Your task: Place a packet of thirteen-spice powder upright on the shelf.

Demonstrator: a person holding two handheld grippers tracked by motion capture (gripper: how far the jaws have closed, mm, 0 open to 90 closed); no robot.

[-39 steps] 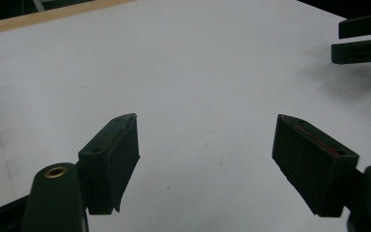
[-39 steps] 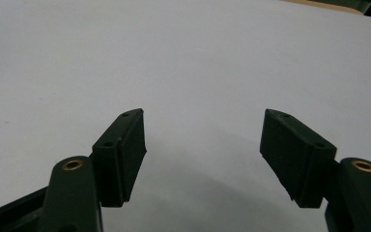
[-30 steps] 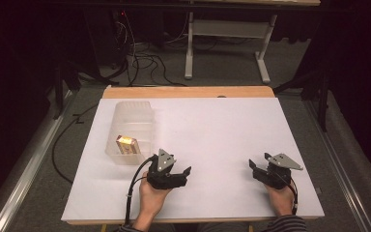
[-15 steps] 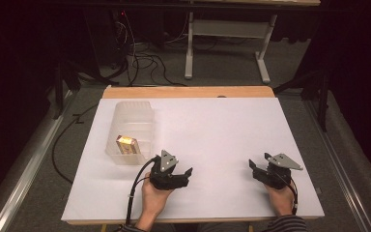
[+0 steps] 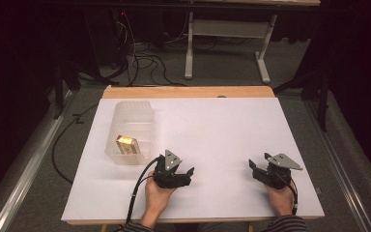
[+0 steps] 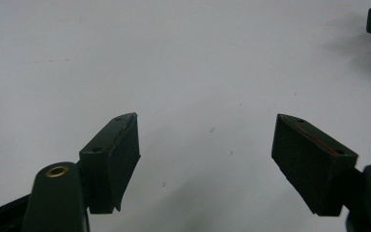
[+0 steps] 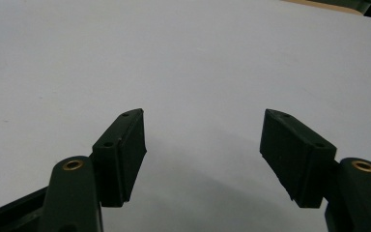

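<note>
1. The clear plastic bin is a long, see-through box with rounded corners and faint ribs at its far end. It sits on the left half of the white table, running from far to near.
2. Inside the bin, at its near end, lies a small yellow-orange packet that catches the light. What it is cannot be told.
3. The left claw lies low over the table, near the front edge and just right of the bin's near corner, apart from it. The left hand grips it from behind, and its cable loops back toward the near edge.
4. In the left gripper view its two black jaws stand apart over bare white table, nothing between them.
5. The right claw rests near the front right of the table, well apart from the bin, its tips turned left. The right hand holds it from behind.
6. In the right gripper view its jaws also stand apart, with bare table between them.
</note>
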